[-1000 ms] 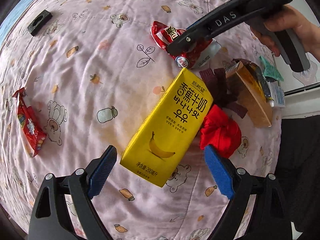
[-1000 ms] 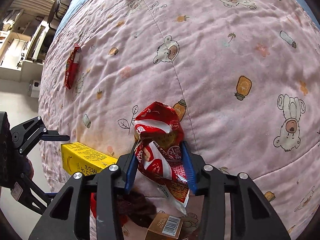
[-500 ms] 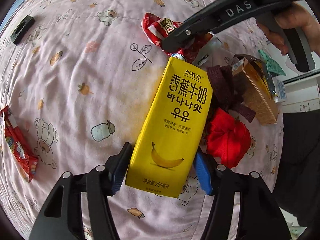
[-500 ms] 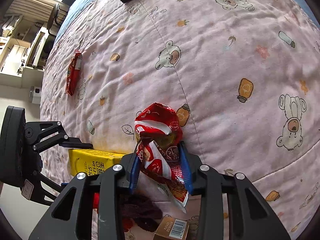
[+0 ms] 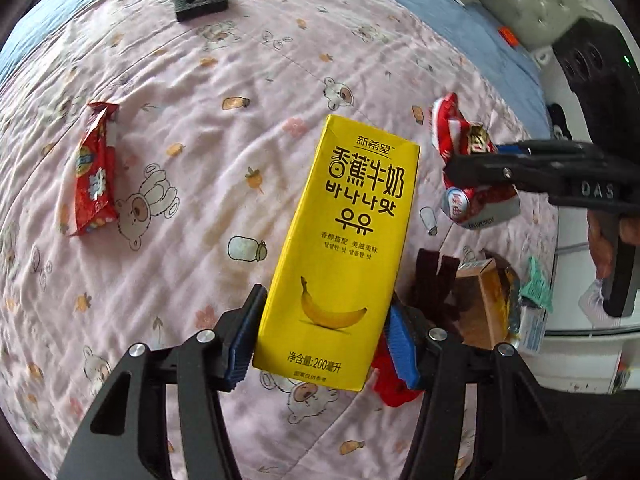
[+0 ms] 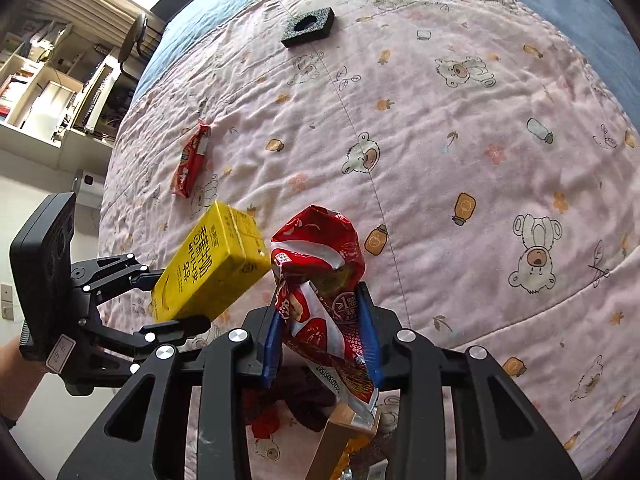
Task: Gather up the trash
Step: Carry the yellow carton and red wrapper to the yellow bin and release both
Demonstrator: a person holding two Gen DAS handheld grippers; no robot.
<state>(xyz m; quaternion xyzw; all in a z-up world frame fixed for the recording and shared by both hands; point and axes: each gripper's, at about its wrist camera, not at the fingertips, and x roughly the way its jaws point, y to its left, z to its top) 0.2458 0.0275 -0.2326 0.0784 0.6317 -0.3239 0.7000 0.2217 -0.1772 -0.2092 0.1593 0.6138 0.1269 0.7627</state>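
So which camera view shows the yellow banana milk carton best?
The left wrist view: the yellow banana milk carton faces the camera with its whole printed front readable, clamped between the left hand-held gripper pads. The right wrist view shows the carton only obliquely, at the left, foreshortened and slightly blurred.

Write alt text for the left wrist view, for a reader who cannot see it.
A black left gripper with blue pads is closing on a yellow banana-milk carton, held above a pink bear-print quilt. At right, the right gripper clamps a crumpled red snack wrapper; a flat red snack packet lies at left.
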